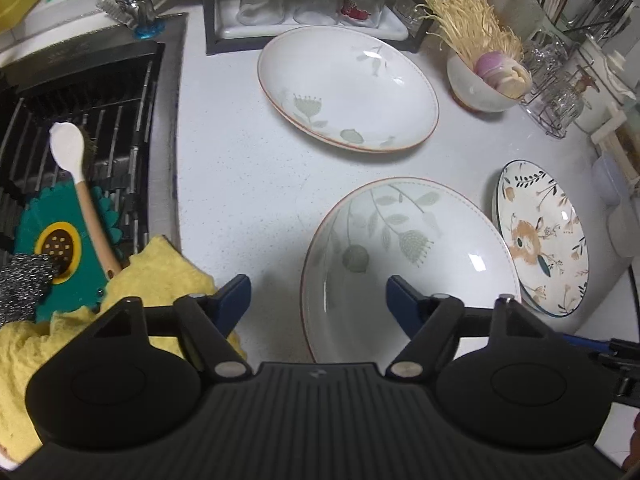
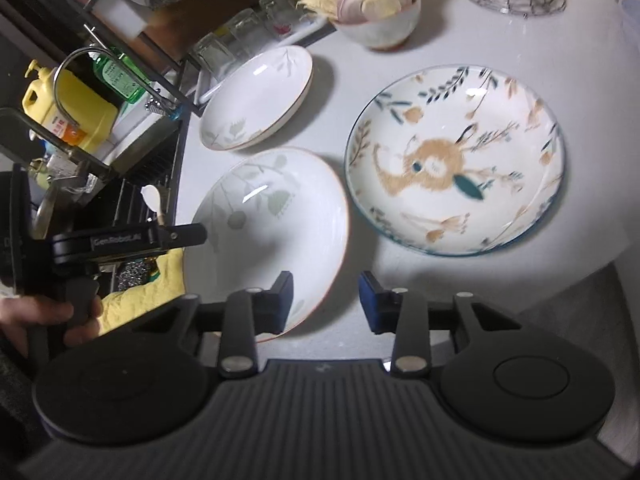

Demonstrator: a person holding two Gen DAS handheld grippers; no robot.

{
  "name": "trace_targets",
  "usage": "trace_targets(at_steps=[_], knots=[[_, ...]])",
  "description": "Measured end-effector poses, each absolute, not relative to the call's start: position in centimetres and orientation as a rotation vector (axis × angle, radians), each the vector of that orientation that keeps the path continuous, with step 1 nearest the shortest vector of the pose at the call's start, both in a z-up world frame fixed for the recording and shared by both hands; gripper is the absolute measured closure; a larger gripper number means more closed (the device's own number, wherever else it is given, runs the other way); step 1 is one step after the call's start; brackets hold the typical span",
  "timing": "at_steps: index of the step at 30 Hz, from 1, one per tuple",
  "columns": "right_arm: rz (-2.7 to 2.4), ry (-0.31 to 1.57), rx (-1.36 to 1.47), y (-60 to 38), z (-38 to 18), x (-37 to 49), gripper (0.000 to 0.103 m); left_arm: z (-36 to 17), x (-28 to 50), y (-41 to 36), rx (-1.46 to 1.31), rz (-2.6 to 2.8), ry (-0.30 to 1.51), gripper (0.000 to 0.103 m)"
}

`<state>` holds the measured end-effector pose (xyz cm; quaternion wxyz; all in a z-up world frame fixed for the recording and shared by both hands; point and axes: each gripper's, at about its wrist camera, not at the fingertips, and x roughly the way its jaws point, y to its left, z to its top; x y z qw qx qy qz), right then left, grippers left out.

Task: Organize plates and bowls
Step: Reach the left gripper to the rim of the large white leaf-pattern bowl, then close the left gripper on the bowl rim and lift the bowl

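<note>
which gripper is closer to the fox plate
Right. The right gripper sits just below the fox plate, jaws over the near leaf plate's rim. The left gripper is at that plate's far side.

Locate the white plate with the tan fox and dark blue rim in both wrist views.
Left wrist: the white fox-pattern plate with a dark blue rim lies at the right edge, seen foreshortened.
Right wrist: the same plate lies right of centre.
Shared landmark: the white leaf-pattern dish with a red-brown rim beside it.
</note>
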<state>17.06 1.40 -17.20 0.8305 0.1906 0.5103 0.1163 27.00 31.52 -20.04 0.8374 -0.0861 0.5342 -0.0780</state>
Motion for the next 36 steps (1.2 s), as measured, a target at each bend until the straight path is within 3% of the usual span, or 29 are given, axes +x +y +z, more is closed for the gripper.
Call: trace_targets(at_steps=[2,14,36], knots=[[0.224,1.093,0.408,1.8,-17.9,17.4,0.070,-20.5,27.4,31.4,-0.172,-0.180,1.139,0.038],[0.185,1.084,0.374,3.2,-19.7,19.4,0.083,-22.9,29.4,31.3,-0.185,-0.232,1.232,0.073],[0.289,1.028,0.388,0.8,-18.4,19.5,0.084,-19.6,28.2,30.3,-0.227,-0.227,1.187,0.074]])
